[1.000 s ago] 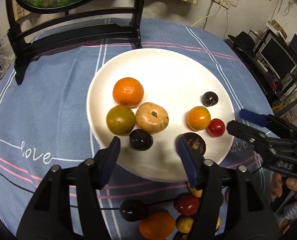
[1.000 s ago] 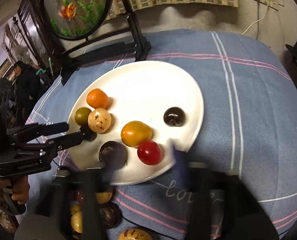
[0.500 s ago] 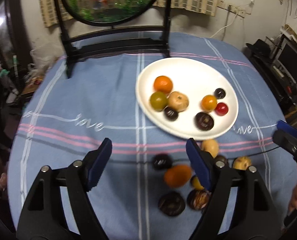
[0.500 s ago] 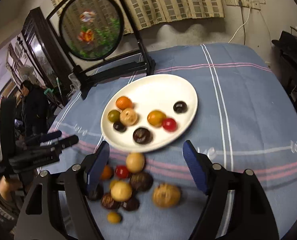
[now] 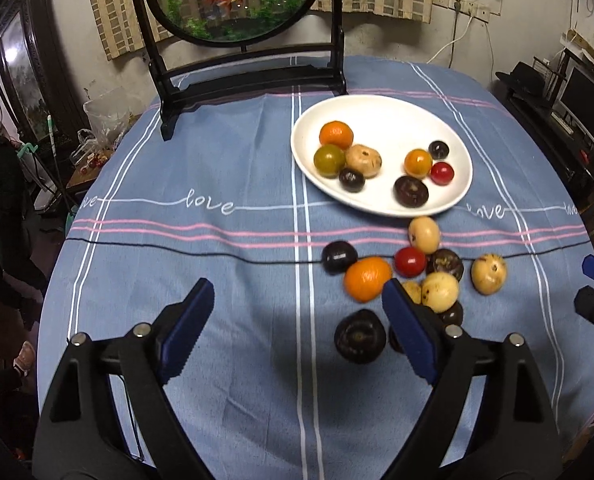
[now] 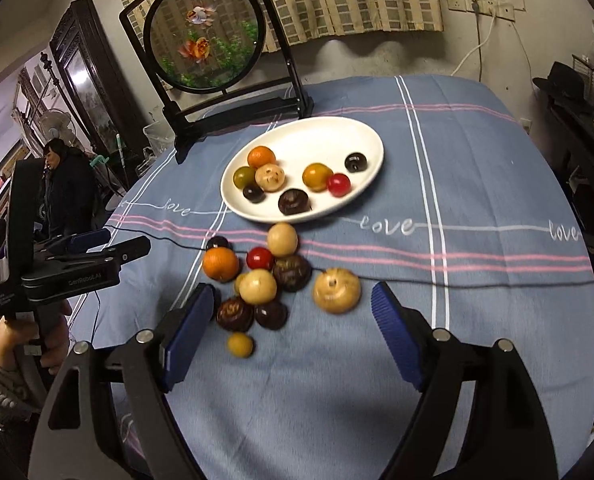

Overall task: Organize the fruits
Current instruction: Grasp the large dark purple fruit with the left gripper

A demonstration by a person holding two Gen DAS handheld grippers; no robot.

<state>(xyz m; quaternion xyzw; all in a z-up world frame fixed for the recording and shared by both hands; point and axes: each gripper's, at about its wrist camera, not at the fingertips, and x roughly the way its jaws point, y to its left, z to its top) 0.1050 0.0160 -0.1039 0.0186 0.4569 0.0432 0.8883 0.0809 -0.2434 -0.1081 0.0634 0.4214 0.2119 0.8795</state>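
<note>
Fruit lies in two groups on the cloth-covered worktop (image 5: pixel 217 264): eight pieces have been set on the white plate (image 5: pixel 381 118), while a tight cluster is seen loose on the cloth just in front of it, among them an orange mandarin (image 5: pixel 367 278), a red tomato (image 5: pixel 410 261), a pale round fruit (image 6: pixel 336 290) and a large dark fruit (image 5: pixel 360 335). The left hand-held gripper (image 5: pixel 297 328) is held above bare cloth with its jaws opening and nothing between them; the right hand-held gripper (image 6: pixel 287 330) is likewise empty, its jaws opening over the near edge of the cluster. Risk is judged to lie chiefly in the crowding: several loose pieces are touching, so a finger pushed in beside one could knock its neighbours and send the round fruit rolling across the cloth towards the worktop's edge. A small yellow fruit (image 6: pixel 239 344), lying apart and nearest the right gripper, could be nudged away or overlooked. Soft pieces such as the tomato could be bruised if clamped hard. A thin black cable (image 5: pixel 177 246) is seen stretched across the cloth beside the cluster and could be snagged.
</note>
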